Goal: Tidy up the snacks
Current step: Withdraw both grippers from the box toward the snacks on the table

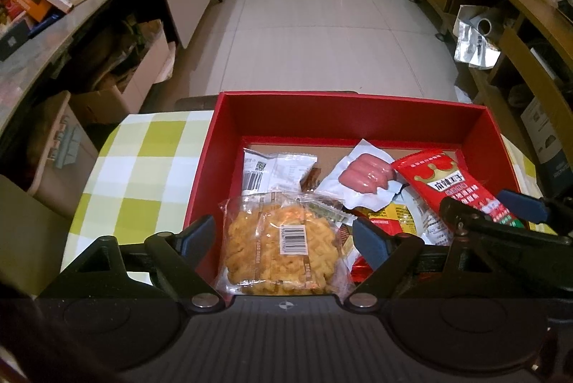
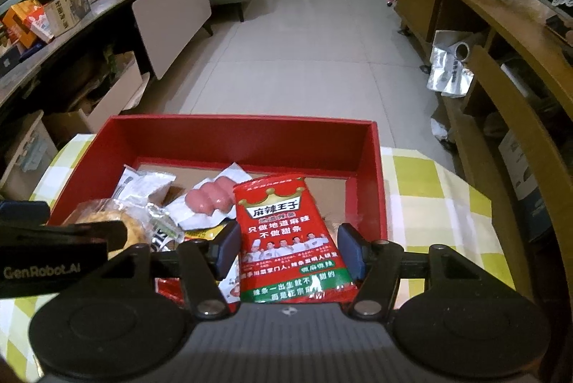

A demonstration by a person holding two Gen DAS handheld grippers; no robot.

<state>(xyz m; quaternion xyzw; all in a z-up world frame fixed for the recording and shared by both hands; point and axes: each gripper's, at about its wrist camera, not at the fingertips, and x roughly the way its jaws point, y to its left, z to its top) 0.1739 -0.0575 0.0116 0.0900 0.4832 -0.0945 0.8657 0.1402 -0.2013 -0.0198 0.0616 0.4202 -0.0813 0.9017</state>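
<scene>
A red box (image 1: 343, 98) stands on a yellow-and-white checked cloth (image 1: 143, 161) and holds several snacks. A clear pack of fried noodle cake (image 1: 283, 239) lies at its near left between the fingers of my left gripper (image 1: 284, 239), which is open with small gaps at both pads. In the right wrist view a red spicy-strip packet (image 2: 286, 232) lies tilted on the pile. My right gripper (image 2: 290, 250) is open around it, pads close beside its edges. A pink sausage pack (image 1: 361, 178) and a white wrapped snack (image 1: 272, 168) lie further in.
The box's far half (image 2: 322, 182) shows bare cardboard floor. A long counter (image 1: 53, 35) piled with boxes runs along the left, with cartons below it. Wooden shelves (image 1: 519, 24) line the right. Tiled floor (image 1: 322, 6) stretches beyond the table.
</scene>
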